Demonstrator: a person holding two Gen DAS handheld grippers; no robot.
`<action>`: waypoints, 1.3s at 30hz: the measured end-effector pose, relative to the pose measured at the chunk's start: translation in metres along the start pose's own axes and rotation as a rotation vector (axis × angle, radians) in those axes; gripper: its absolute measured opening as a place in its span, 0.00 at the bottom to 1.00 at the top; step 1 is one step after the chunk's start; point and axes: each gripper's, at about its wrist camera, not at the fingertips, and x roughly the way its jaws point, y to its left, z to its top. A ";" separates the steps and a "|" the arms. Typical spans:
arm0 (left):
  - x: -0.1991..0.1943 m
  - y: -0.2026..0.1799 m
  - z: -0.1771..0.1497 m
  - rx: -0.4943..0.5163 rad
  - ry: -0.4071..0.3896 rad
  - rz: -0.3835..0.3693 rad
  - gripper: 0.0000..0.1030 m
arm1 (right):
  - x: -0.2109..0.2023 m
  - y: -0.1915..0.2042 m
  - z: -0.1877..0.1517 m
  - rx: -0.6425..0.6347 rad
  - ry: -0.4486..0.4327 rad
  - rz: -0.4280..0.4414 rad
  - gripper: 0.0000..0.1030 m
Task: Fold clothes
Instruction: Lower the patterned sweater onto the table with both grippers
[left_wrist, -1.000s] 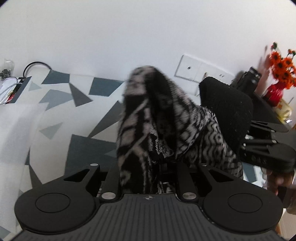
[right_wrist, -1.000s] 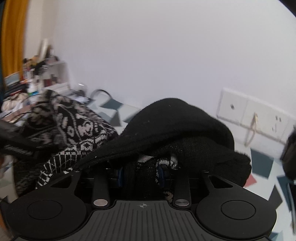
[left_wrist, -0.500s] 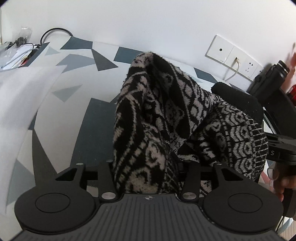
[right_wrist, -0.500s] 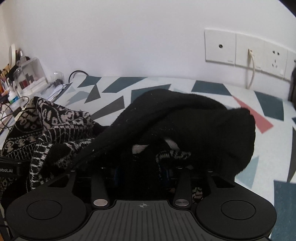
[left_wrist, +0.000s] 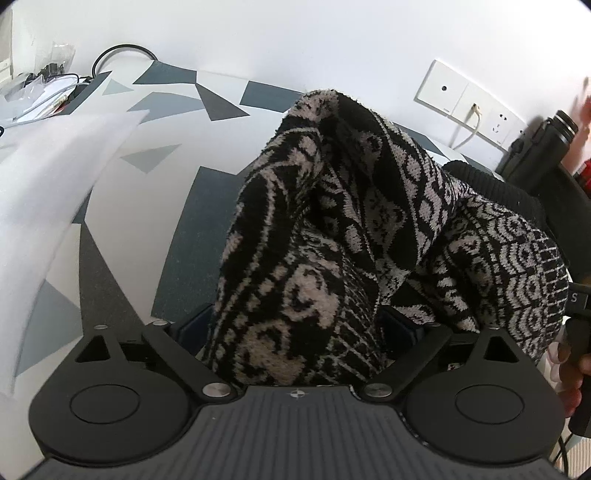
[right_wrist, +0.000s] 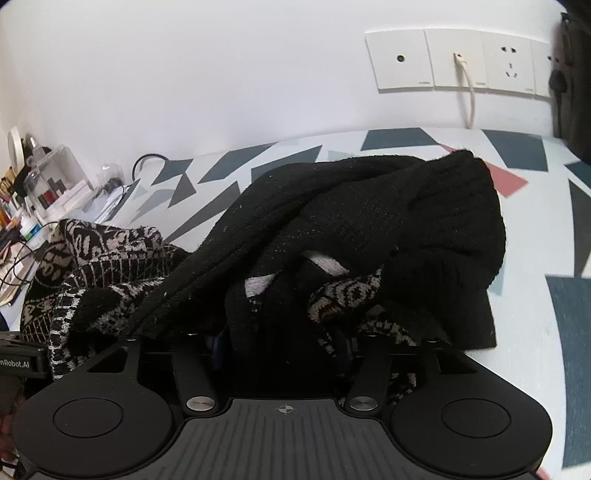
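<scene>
White wall (right_wrist: 184, 74) backs your work area, with a row of socket plates (right_wrist: 454, 59) and one pale cable (right_wrist: 468, 96) plugged in. Below it lies the bench (left_wrist: 122, 221), covered in a white sheet printed with grey, blue and red triangles.

Your left gripper (left_wrist: 295, 325) has its jaws spread wide; they have just been opening. The black-and-cream patterned sweater (left_wrist: 332, 229) stands bunched between them, rising in a peak above the gripper, and the fingers no longer press on it. To the right of this view, a hand (left_wrist: 576, 369) holds the other gripper's handle.

Your right gripper (right_wrist: 280, 339) has its jaws partly spread; they too have just been opening. Black knit of the same sweater (right_wrist: 369, 221) drapes over and between the fingers and hides the pads, so you cannot tell whether they still pinch the cloth. The garment rests in a heap on the bench, patterned side to the left, plain black side to the right.

Loose clutter (right_wrist: 44, 192) with cables sits at the bench's far left edge.
</scene>
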 end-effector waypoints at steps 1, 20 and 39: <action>-0.001 0.000 -0.001 0.003 0.000 -0.001 0.96 | -0.001 0.000 -0.002 0.005 -0.002 -0.001 0.50; -0.018 -0.001 -0.024 0.059 0.006 -0.034 1.00 | -0.027 0.010 -0.039 0.069 -0.011 -0.026 0.56; -0.019 0.001 -0.019 0.058 0.029 -0.051 1.00 | -0.084 -0.014 -0.034 0.208 -0.099 -0.072 0.99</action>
